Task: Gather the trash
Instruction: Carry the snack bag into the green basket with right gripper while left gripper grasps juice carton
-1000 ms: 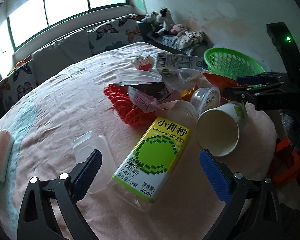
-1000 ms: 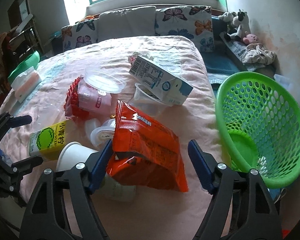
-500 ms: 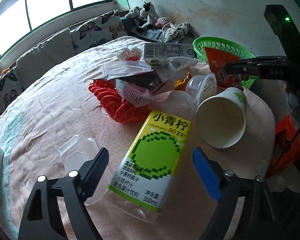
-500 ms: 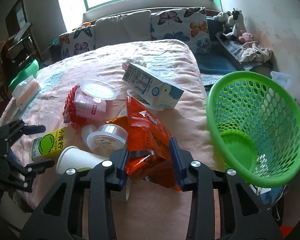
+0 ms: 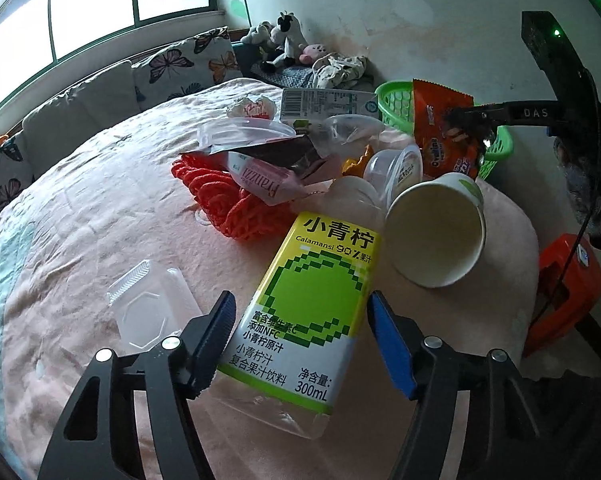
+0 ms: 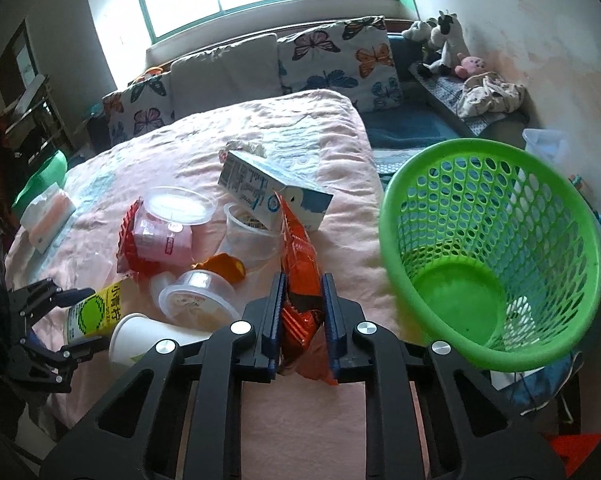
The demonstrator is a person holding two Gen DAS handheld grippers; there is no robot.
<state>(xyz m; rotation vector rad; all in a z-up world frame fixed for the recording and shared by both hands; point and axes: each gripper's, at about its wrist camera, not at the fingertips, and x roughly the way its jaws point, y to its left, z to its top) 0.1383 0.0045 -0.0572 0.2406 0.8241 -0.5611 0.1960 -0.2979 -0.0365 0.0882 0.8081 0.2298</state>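
A clear juice bottle (image 5: 312,312) with a yellow-green label lies on the pink bed cover, and it shows small in the right wrist view (image 6: 96,312). My left gripper (image 5: 300,340) straddles its lower half. The jaws are closing, and the blue pads stand close to the bottle's sides without clearly pressing. My right gripper (image 6: 300,304) is shut on an orange snack bag (image 6: 300,256), held upright off the bed beside the green basket (image 6: 472,143). In the left wrist view the bag (image 5: 440,136) hangs in front of the basket (image 5: 396,100).
A paper cup (image 5: 436,236) lies on its side just right of the bottle. Behind it are a pudding tub (image 5: 400,164), red netting (image 5: 220,196), a pink packet (image 5: 264,184) and a milk carton (image 6: 272,192). A clear clamshell (image 5: 148,304) lies left of my left gripper. An orange stool (image 5: 564,280) stands off the bed.
My right gripper has shut on the orange snack bag and raised it upright. My left gripper's jaws have narrowed around the juice bottle.
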